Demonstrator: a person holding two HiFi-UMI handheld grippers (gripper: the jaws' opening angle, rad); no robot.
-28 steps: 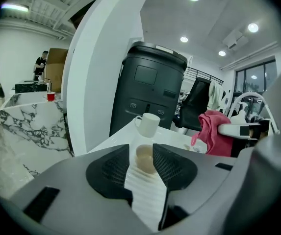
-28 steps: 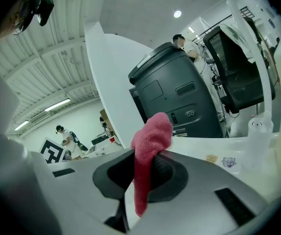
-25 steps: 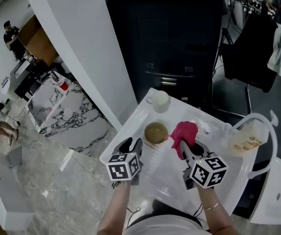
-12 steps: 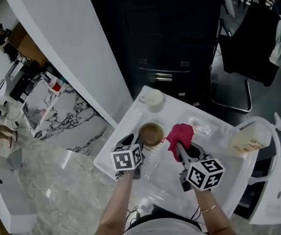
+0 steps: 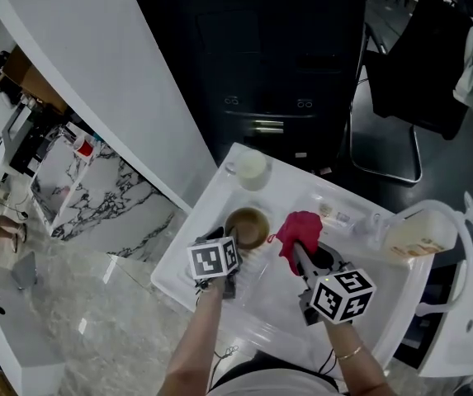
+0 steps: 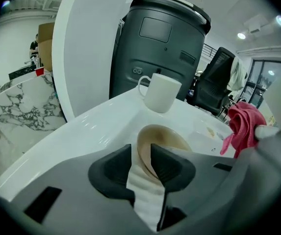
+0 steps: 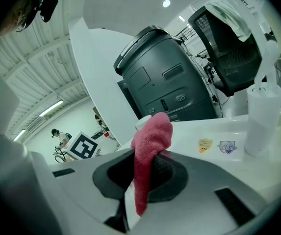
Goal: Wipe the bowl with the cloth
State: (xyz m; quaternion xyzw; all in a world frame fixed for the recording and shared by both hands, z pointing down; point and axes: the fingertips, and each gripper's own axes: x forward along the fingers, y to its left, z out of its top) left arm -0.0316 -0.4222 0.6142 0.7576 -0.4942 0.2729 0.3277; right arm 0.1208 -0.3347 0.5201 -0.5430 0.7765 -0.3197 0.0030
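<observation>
A tan bowl (image 5: 247, 225) sits on the white table (image 5: 188, 258). My left gripper (image 5: 229, 241) reaches it from the near side. In the left gripper view the bowl's (image 6: 168, 139) near rim stands between the jaws of the left gripper (image 6: 141, 158). One jaw is inside the bowl and the other outside. The jaws are closing, with a strip of table still showing beside the rim. My right gripper (image 5: 299, 252) is shut on a red cloth (image 5: 299, 226), held just right of the bowl. In the right gripper view the cloth (image 7: 150, 148) sticks up out of that gripper (image 7: 143, 174).
A white mug (image 5: 251, 169) stands beyond the bowl. A pale plastic jug (image 5: 410, 236) is at the table's right end. A dark bin (image 5: 277, 73) and a black chair (image 5: 409, 64) stand behind the table, with a white wall panel (image 5: 112, 89) to the left.
My left gripper has moved forward to the bowl, and its jaws now straddle the near rim. The right gripper still holds the cloth beside the bowl.
</observation>
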